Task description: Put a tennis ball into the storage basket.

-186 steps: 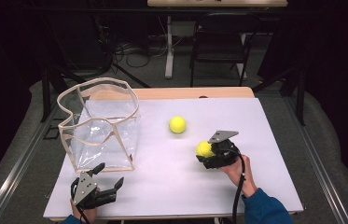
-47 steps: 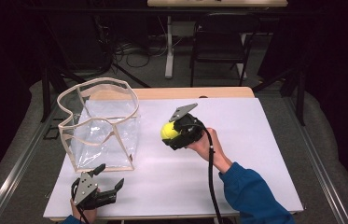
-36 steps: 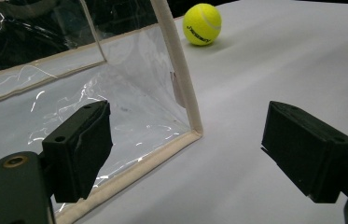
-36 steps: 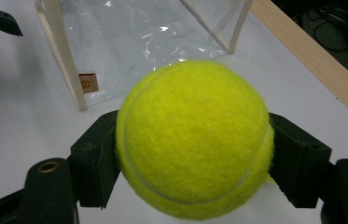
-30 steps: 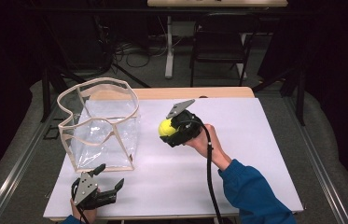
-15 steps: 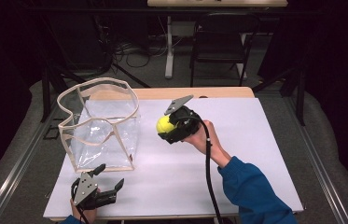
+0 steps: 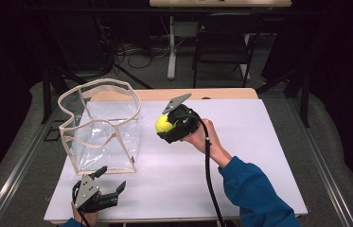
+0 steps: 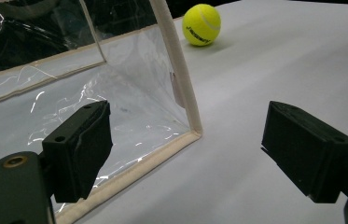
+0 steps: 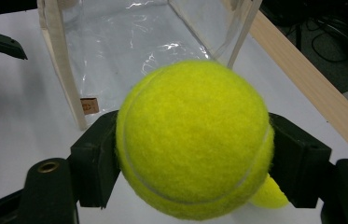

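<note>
Risking a miss at the clear plastic bag with cream fabric trim (image 7: 117,81): soft, wavy rim, easily clipped or pushed in by too low an approach, and light enough to fold or tip toward the table's left edge. Could also lose the fuzzy yellow tennis ball (image 7: 163,124) early, through a loosened squeeze short of the opening, then see it bounce on the white table (image 7: 259,156) and roll off an edge or into the second yellow tennis ball (image 8: 201,24) lying just right of the bag. Held aloft for now in the right gripper (image 7: 167,126), jaws clamped on the ball's two sides, above the table's middle, near the bag's right wall but apart from it. Right hand (image 7: 202,137) wrapped round the gripper's rear, blue sleeve (image 7: 254,189) reaching in from the near edge, gripper aimed toward the bag, grey plate uppermost. Left gripper (image 7: 112,178) parked low at the near left corner, jaws spread wide with nothing between, pointing past the bag's near corner.
</note>
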The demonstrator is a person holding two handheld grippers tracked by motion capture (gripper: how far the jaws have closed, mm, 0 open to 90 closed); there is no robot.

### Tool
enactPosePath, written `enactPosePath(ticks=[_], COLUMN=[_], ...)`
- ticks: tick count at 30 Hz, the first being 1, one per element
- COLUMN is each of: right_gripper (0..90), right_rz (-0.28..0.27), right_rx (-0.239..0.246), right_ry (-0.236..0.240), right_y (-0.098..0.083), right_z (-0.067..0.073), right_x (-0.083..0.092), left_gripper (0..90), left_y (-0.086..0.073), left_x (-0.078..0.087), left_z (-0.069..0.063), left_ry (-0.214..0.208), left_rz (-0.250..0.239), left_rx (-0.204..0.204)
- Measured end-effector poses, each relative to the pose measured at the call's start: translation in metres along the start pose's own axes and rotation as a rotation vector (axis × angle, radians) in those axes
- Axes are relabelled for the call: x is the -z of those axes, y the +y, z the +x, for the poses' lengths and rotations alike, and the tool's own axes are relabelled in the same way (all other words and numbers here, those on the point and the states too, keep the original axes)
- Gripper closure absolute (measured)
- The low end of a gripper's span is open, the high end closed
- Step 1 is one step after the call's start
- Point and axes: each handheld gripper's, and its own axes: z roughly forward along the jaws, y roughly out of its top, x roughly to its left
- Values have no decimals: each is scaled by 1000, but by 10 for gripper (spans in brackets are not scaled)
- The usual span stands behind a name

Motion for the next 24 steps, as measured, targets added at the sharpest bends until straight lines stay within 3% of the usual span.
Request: enactPosePath(ticks=[24], right_gripper=[260], right_rz=[-25], right_rx=[19], right_ry=[-14], right_y=[20], right_z=[-2], right_x=[11], left_gripper=[160], left_y=[0], left_x=[0], left_z=[0], left_ry=[0], left_rz=[-1], left_rx=[-1])
